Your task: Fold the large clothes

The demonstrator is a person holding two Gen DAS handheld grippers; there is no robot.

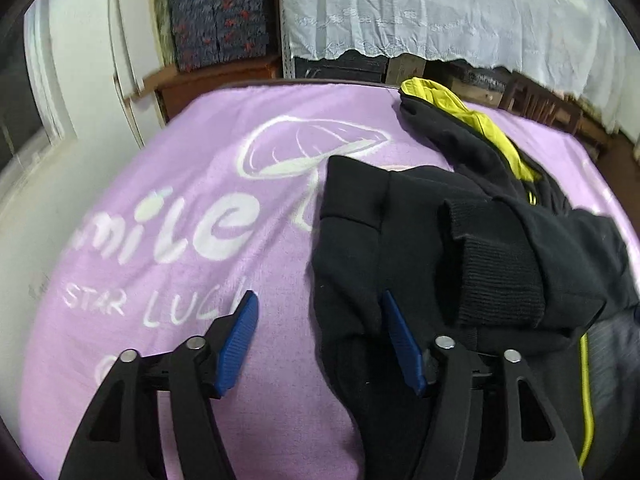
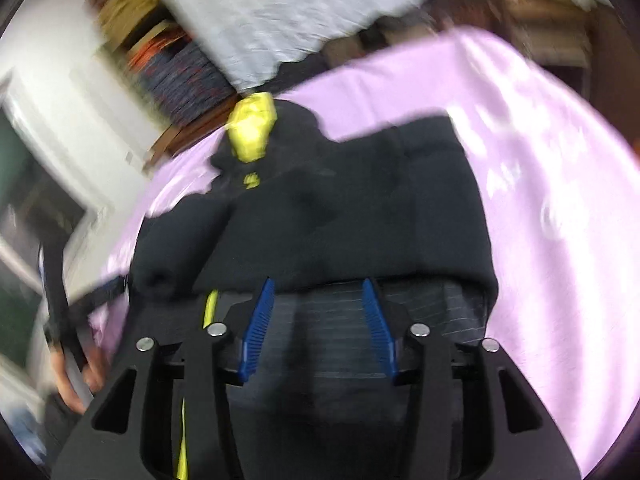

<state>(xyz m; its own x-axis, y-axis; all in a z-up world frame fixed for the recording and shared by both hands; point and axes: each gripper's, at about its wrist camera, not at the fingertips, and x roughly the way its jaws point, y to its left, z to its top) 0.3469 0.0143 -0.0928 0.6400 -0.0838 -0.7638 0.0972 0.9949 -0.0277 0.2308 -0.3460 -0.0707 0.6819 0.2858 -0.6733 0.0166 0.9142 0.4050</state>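
Observation:
A black jacket (image 1: 420, 216) with a yellow-lined hood (image 1: 440, 100) lies partly folded on a purple blanket (image 1: 180, 208), a ribbed cuff (image 1: 500, 264) on top. My left gripper (image 1: 318, 296) is open at the jacket's left edge. Its right pad (image 1: 400, 344) is over black fabric and its left pad (image 1: 240, 340) is over the blanket, neither pressing. In the blurred right wrist view my right gripper (image 2: 318, 282) is open above the jacket's grey striped lining (image 2: 320, 340), with the black jacket (image 2: 340, 208) and yellow hood (image 2: 252, 132) beyond. The left gripper (image 2: 64, 312) and a hand (image 2: 80, 380) show at the left.
A white lace-edged cloth (image 1: 440, 12) hangs behind the bed. Blue and red patterned boxes (image 1: 216, 28) stand on a wooden shelf (image 1: 208, 80) at the back left. A white door (image 1: 80, 92) lies left. Wooden furniture (image 1: 540, 104) is at the back right.

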